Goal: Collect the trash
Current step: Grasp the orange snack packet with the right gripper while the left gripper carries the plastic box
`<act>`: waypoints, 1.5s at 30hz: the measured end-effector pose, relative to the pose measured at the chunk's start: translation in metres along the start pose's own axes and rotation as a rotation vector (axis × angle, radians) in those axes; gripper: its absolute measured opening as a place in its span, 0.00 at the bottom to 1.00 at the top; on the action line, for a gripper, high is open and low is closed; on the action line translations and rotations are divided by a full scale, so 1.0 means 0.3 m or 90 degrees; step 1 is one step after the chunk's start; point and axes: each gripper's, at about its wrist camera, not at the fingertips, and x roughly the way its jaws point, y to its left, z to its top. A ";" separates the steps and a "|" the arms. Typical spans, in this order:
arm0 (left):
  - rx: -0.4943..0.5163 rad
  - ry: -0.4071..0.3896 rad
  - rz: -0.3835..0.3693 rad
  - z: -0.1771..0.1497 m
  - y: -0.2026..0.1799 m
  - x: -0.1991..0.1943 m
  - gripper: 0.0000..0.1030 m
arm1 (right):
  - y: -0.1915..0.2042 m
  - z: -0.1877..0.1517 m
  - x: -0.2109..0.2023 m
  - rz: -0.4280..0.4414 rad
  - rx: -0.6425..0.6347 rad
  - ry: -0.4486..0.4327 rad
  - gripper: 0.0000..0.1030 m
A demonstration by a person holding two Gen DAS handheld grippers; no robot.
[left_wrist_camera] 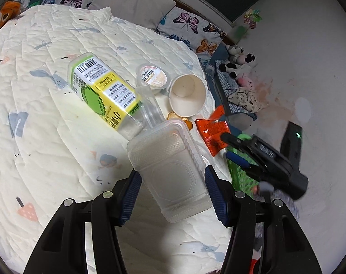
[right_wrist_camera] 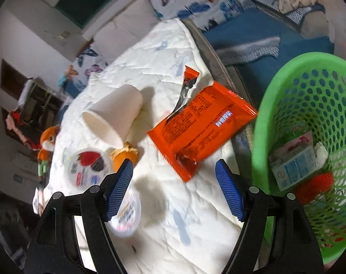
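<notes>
While the left gripper point(left_wrist_camera: 173, 191) gapes astride the plastic tray point(left_wrist_camera: 170, 171), the spread right gripper point(right_wrist_camera: 174, 189) faces the orange wrapper point(right_wrist_camera: 200, 123) just ahead.

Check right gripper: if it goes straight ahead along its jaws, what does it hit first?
Most likely the orange snack wrapper: it lies on the quilt dead ahead of the open right gripper. Depth is unclear; angled down, it may touch quilt first.
</notes>
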 end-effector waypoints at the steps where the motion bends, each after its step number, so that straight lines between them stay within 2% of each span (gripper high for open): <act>1: 0.001 0.001 -0.002 0.002 0.006 -0.001 0.53 | 0.000 0.007 0.010 -0.011 0.007 0.002 0.72; 3: 0.001 0.003 -0.007 0.009 0.022 -0.001 0.53 | 0.005 0.025 0.034 -0.049 0.017 0.003 0.72; 8: 0.010 -0.002 -0.013 0.016 0.045 -0.008 0.53 | 0.014 0.046 0.057 -0.092 0.041 -0.002 0.73; 14: 0.015 0.001 -0.023 0.018 0.063 -0.007 0.53 | 0.004 0.077 0.062 -0.108 0.090 -0.019 0.75; 17: 0.018 0.003 -0.027 0.018 0.068 -0.003 0.53 | 0.014 0.112 0.090 -0.138 0.094 -0.023 0.75; 20: 0.021 0.007 -0.031 0.014 0.068 -0.001 0.53 | 0.031 0.121 0.112 -0.161 0.085 -0.028 0.79; 24: 0.025 0.011 -0.034 0.018 0.065 0.010 0.53 | 0.074 0.121 0.145 -0.232 0.034 -0.033 0.79; 26: 0.026 0.010 -0.035 0.017 0.065 0.011 0.53 | 0.084 0.114 0.153 -0.248 0.015 -0.037 0.78; 29: 0.029 0.008 -0.034 0.017 0.064 0.008 0.53 | 0.090 0.098 0.150 -0.269 -0.020 -0.048 0.68; 31: 0.030 0.007 -0.034 0.020 0.062 0.007 0.53 | 0.083 0.088 0.134 -0.265 -0.037 -0.058 0.54; 32: 0.031 0.006 -0.034 0.021 0.060 0.007 0.53 | 0.068 0.082 0.116 -0.237 -0.036 -0.061 0.52; 34: 0.034 0.003 -0.033 0.020 0.053 0.005 0.53 | 0.050 0.078 0.103 -0.215 -0.030 -0.057 0.46; 39: 0.040 -0.001 -0.032 0.021 0.030 0.002 0.53 | 0.026 0.053 0.053 -0.177 -0.042 -0.071 0.38; 45: 0.047 -0.005 -0.031 0.029 -0.002 -0.002 0.53 | 0.026 0.013 -0.030 -0.153 -0.059 -0.100 0.36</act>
